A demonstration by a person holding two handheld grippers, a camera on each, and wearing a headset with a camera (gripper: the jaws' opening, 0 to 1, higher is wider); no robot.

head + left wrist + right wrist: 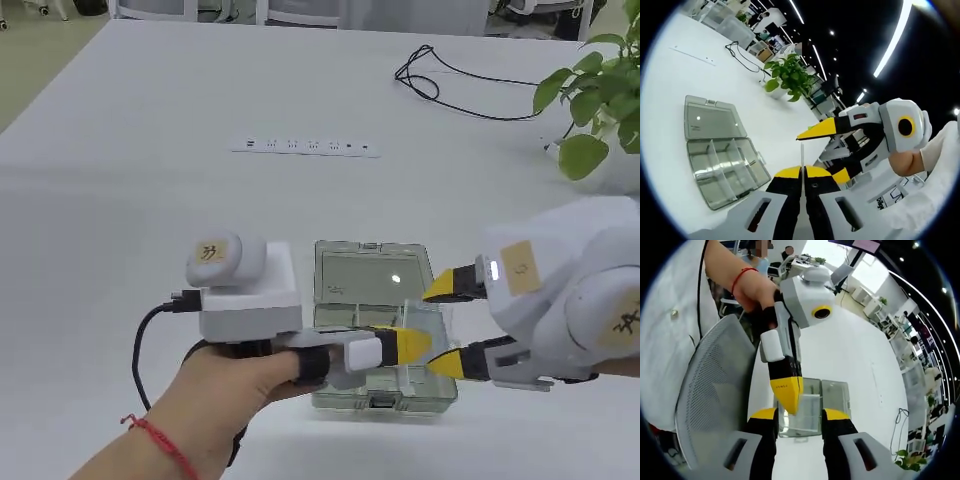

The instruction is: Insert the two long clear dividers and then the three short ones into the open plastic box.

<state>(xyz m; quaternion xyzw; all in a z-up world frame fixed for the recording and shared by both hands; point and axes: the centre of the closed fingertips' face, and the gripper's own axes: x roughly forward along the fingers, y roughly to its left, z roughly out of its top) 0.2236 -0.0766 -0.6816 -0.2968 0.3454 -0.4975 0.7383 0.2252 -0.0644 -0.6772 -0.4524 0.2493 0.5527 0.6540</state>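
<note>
Clamping divider (801,155), left gripper (802,172) level (box (727,187) below)

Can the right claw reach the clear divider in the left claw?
Probably yes: the right claw is open and close, and the divider sticks out bare from the shut left claw.

Head view: high, over near edge of table (120,200), faces forward and down; plastic box (372,270) close, lower centre.
Left gripper view: low over table, faces along own fingers (787,177) toward right gripper (819,156); box at left, plant (787,77) behind.
Right gripper view: above box, faces down and back toward person (665,340); left gripper (789,402) very near.
All three views share box; head and left gripper views share plant, cable (440,85).
</note>
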